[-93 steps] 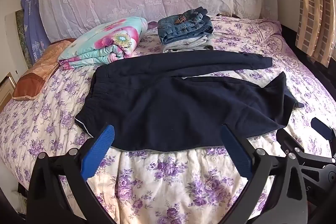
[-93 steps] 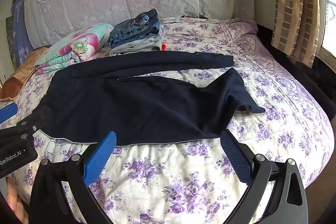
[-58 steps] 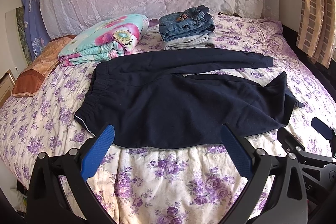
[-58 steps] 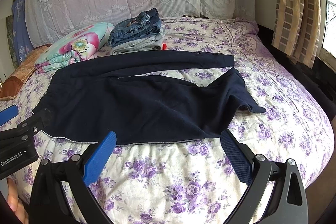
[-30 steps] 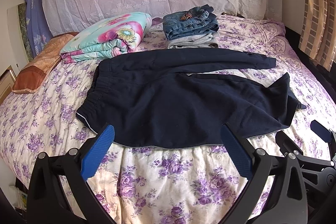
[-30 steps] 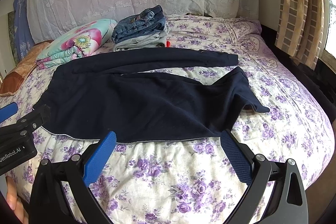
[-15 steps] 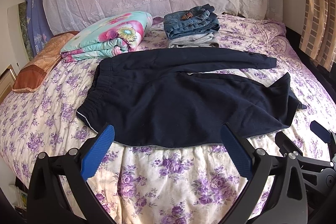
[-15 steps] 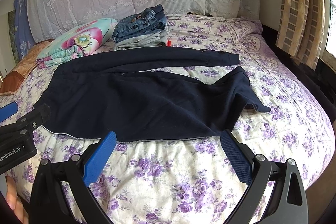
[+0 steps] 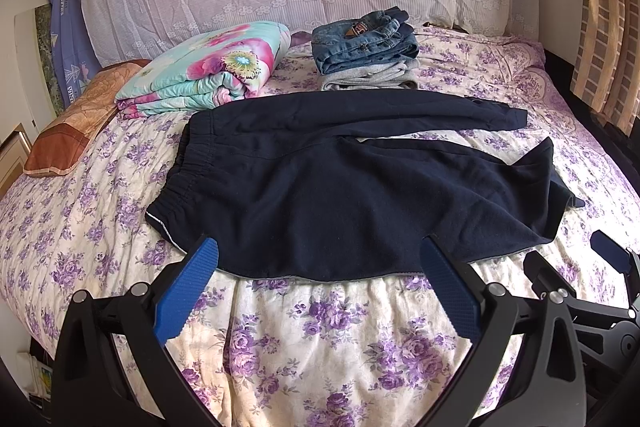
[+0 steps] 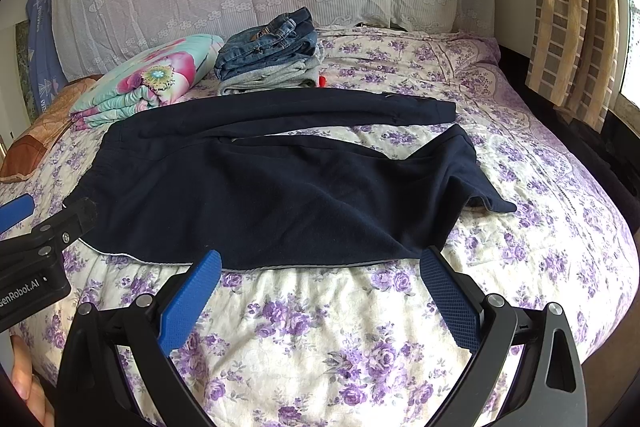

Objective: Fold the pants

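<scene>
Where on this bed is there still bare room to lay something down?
Bare floral bedspread lies right of the dark pants, toward the curtain, and along the near edge. The headboard end is crowded: folded jeans stack, floral quilt.

Bare bedspread (image 9: 320, 339) before pants (image 9: 340, 195); quilt (image 9: 208, 67), jeans stack (image 9: 364, 43) crowd far side.
</scene>
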`<state>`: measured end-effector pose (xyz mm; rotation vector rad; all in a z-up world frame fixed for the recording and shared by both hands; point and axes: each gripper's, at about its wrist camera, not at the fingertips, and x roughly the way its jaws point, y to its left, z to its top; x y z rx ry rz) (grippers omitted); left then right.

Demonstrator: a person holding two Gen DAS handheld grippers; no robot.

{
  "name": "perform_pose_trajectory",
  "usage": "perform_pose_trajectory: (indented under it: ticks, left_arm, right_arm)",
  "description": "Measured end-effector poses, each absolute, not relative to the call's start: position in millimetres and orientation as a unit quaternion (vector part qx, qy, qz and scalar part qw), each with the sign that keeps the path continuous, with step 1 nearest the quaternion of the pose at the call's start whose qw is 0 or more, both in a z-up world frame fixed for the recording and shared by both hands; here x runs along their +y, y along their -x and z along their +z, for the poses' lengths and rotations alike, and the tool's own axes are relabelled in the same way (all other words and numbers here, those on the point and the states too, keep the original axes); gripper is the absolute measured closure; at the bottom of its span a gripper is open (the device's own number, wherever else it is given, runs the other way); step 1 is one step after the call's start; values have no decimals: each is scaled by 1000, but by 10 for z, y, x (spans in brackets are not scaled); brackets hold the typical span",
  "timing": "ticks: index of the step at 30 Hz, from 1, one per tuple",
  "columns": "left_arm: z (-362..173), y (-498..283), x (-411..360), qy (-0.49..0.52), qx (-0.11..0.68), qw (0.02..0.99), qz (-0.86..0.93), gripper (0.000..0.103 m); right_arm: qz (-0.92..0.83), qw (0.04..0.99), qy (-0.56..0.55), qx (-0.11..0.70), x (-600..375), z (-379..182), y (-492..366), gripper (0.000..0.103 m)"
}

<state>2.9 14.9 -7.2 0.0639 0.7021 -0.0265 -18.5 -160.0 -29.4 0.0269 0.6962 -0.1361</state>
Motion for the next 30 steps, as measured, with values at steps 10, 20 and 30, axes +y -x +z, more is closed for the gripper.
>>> perform_pose_trajectory:
  ticks: [10, 20, 30]
  left_arm:
    - [-243, -88, 235, -30, 376, 926, -26, 5]
    - [-963, -627, 1156, 98, 517, 850, -12, 5]
    - [-1087, -1124, 2068, 256, 517, 817, 1, 50]
  right_arm:
    - [-70, 935, -12, 346, -1618, -351, 165, 3]
    - [-75, 921, -40, 381, -1815, -612, 4, 3]
    - [-73, 923, -45, 375, -1898, -552, 78, 3]
